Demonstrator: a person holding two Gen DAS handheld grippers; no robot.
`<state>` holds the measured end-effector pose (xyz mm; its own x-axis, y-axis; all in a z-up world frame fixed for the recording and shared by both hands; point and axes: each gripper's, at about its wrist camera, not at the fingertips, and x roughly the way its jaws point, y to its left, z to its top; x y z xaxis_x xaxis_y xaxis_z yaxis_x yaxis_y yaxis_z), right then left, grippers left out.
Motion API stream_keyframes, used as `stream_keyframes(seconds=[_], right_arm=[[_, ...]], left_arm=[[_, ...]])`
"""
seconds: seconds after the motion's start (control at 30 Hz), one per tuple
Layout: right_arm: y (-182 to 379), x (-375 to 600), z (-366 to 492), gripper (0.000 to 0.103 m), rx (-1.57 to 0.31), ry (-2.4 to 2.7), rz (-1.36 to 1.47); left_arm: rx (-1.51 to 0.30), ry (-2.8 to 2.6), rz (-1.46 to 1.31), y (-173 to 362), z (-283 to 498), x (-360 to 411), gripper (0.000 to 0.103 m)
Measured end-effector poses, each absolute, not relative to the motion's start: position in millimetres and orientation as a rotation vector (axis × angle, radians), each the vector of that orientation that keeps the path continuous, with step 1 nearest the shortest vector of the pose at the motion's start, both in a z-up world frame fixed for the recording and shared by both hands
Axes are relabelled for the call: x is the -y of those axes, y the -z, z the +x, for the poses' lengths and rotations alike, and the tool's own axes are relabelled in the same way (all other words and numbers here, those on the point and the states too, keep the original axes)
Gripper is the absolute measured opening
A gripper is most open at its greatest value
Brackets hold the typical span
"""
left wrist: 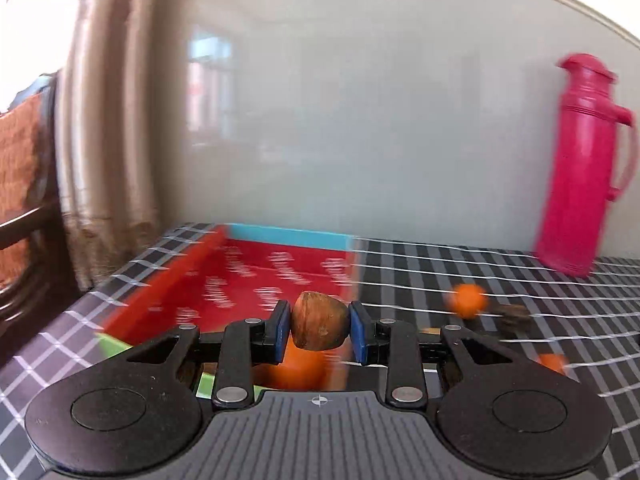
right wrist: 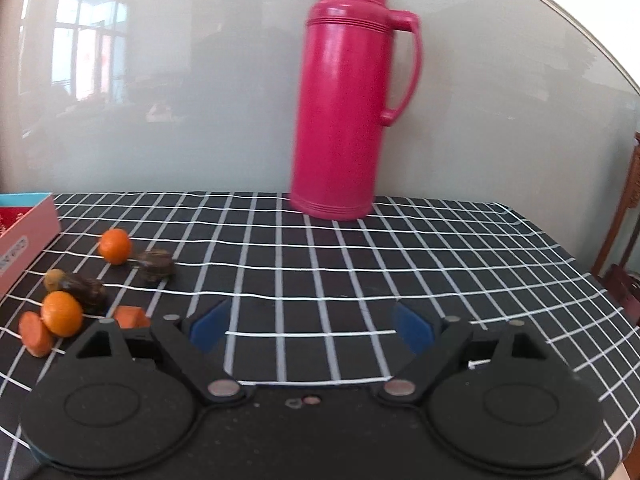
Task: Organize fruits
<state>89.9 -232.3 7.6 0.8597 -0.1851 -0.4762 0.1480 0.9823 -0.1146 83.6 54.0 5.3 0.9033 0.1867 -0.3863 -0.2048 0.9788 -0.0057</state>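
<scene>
Gripping a brown fruit (left wrist: 319, 327), left tongs (left wrist: 319, 330) alone show it.

The left black hand-held gripper (left wrist: 319, 328) has its blue pads clamped tight; the right black hand-held gripper (right wrist: 312, 326) has jaws spread wide, empty.

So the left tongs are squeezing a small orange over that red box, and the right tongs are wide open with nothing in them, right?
Not quite. The left tongs are squeezing a brown nut, not an orange, as the left wrist view shows. The rest holds: it hangs over the red box, and the right tongs stand wide open with nothing in them.
</scene>
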Motion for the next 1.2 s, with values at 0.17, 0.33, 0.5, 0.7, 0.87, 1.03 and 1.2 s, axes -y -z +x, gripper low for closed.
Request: stream_keyframes(seconds=[0.17,0.33,0.5,0.7,0.87,1.03,1.2], right_arm=[[-6,205,96,0.089,-0.509,0.129,-0.088],[-7,182,98,0.089,-0.498,0.084,-0.106],[-7,166,102,0.089,-0.498,0.065,-0.097],[-8,152,101,0.091,-0.490,0.041,-0.121],[-9,157,98,0.092,-0.477,0.041,-0.114],[-8,155,96,0.092,-0.478,0.006,-0.129],[-1,147,100,0.087,-0.504,-0.028,-0.157]], left_arm=[[-0.423,-0.281,-0.056,1,89,-96,0.032],[-0.438,-0.308,-0.088,5,87,-119,0.033],[-0.393,-0.327,-0.060,2,78,-116,0.076],[-0.391,-0.311,-0.051,2,74,-120,0.083],[-0.356,-0.316,-0.055,-1,68,-119,0.092],[-0.341,-0.310,-0.035,-2,67,-110,0.101],[-0.338,-0.307,-0.022,-3,67,-108,0.103]])
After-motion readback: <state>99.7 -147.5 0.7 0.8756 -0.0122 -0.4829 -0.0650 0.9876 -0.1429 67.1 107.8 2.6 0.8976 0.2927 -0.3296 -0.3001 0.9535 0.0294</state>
